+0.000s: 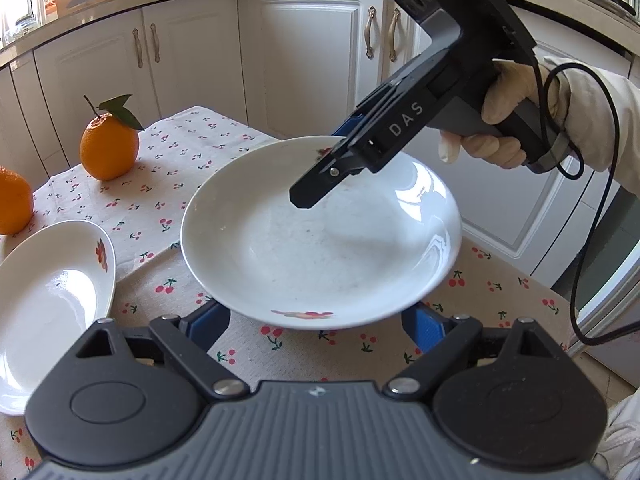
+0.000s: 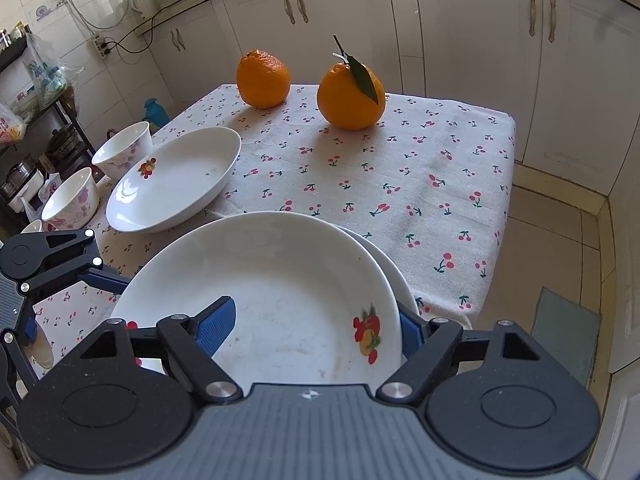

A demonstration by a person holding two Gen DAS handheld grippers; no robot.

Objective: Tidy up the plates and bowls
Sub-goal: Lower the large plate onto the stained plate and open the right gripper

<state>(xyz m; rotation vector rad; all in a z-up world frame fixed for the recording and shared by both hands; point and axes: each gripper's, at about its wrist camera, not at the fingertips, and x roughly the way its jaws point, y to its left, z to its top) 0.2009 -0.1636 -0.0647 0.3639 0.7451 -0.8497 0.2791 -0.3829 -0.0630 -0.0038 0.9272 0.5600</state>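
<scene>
A big white plate (image 1: 320,240) with a fruit decal lies on top of a second plate (image 2: 400,280), whose rim peeks out at the right. My right gripper (image 2: 312,332) is open and straddles the top plate's rim, one blue pad (image 2: 216,328) inside the dish and the other outside it. In the left wrist view it (image 1: 320,164) reaches down from the upper right in a gloved hand. My left gripper (image 1: 318,322) is open at the plate's opposite rim, its fingertips hidden below that edge. A third deep plate (image 2: 176,176) and two floral bowls (image 2: 124,148) (image 2: 72,200) sit to the left.
Two oranges (image 2: 262,78) (image 2: 350,96) stand at the far side of the cherry-print tablecloth (image 2: 420,184). The table's edge (image 2: 504,216) drops to a tiled floor on the right. White cabinets (image 2: 480,60) run behind the table.
</scene>
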